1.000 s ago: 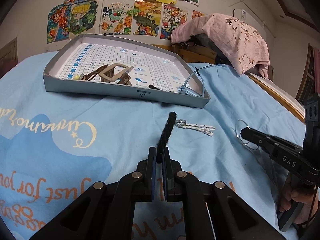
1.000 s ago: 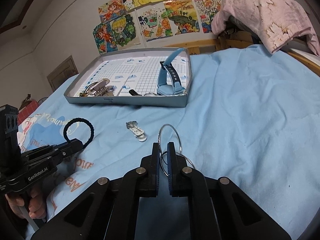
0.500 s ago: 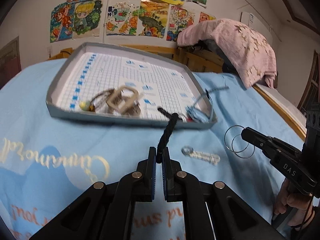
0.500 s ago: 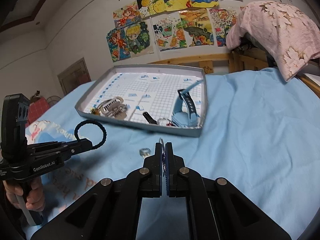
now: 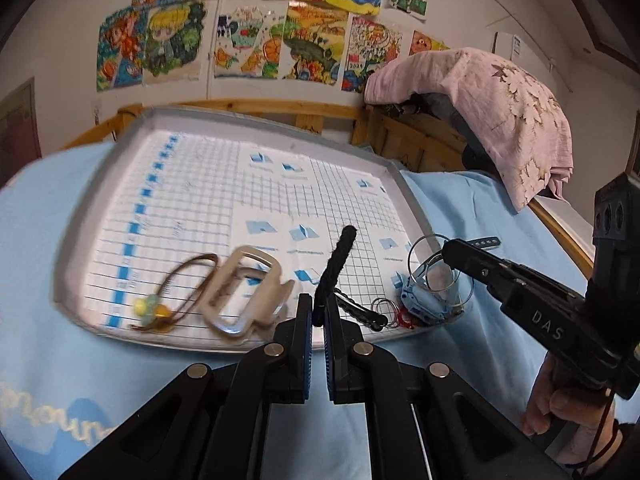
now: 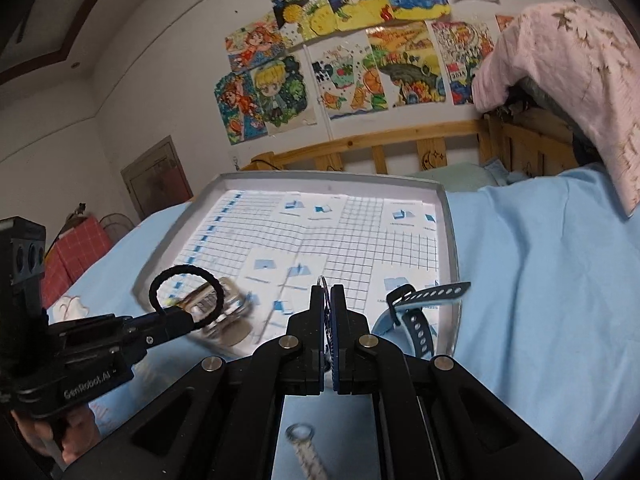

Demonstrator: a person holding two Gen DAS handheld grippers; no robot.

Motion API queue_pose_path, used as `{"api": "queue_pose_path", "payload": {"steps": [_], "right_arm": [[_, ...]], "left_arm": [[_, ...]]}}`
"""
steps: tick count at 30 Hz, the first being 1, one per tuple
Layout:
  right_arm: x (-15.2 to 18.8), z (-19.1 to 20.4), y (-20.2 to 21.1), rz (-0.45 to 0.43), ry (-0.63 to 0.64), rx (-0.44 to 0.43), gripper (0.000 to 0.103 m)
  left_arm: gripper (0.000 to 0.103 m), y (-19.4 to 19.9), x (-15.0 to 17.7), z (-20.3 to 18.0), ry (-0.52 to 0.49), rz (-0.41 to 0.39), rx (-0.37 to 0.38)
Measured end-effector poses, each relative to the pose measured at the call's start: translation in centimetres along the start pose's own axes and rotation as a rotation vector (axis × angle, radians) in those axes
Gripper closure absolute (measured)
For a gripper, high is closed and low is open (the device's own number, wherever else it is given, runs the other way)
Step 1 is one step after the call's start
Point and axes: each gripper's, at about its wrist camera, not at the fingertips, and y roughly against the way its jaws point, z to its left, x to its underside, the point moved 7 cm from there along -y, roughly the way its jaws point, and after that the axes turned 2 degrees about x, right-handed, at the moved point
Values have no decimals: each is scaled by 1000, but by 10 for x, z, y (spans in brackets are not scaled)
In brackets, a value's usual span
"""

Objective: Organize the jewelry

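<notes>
Left gripper (image 5: 316, 320) is pinching the black loop (image 5: 335, 264), right gripper (image 6: 328, 312) the hoops (image 5: 434, 268); releasing early risks missing the tray (image 5: 64, 264).

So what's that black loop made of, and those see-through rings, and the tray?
The black loop, held by the left gripper, looks like braided cord or fabric: matte, fuzzy-edged, no shine. The thin rings in the right gripper look like metal wire: fine, silvery, with glints. The tray seems to be cardboard, a box lid with grey folded walls and a printed paper grid inside.
</notes>
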Motion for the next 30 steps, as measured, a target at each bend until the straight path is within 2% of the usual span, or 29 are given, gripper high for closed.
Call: {"api": "queue_pose_path", "payload": {"steps": [7, 14, 21, 23, 25, 26, 27, 28, 29, 30], "right_arm": [[13, -14, -15, 42, -7, 25, 100], [18, -19, -19, 82, 6, 41, 100], [19, -25, -11, 83, -6, 53, 97], [20, -26, -6, 78, -8, 55, 97], [20, -28, -1, 73, -10, 55, 96], [20, -28, 2, 68, -11, 55, 95], [19, -29, 3, 66, -12, 54, 89], [19, -30, 8, 59, -11, 55, 85], [20, -31, 12, 52, -10, 54, 74], [20, -32, 19, 39, -11, 55, 70]], "left_arm": [[97, -29, 12, -1, 28, 62, -15], [97, -30, 12, 7, 75, 53, -24], [96, -26, 14, 5, 67, 50, -21], [90, -23, 14, 3, 62, 45, -15], [69, -18, 13, 0, 52, 27, -17], [64, -14, 13, -1, 48, 14, -23], [53, -12, 13, -2, 47, 7, -23], [49, -9, 13, -4, 45, -3, -25], [49, -6, 14, -5, 48, -10, -28], [49, -4, 14, -5, 50, -10, -27]]}}
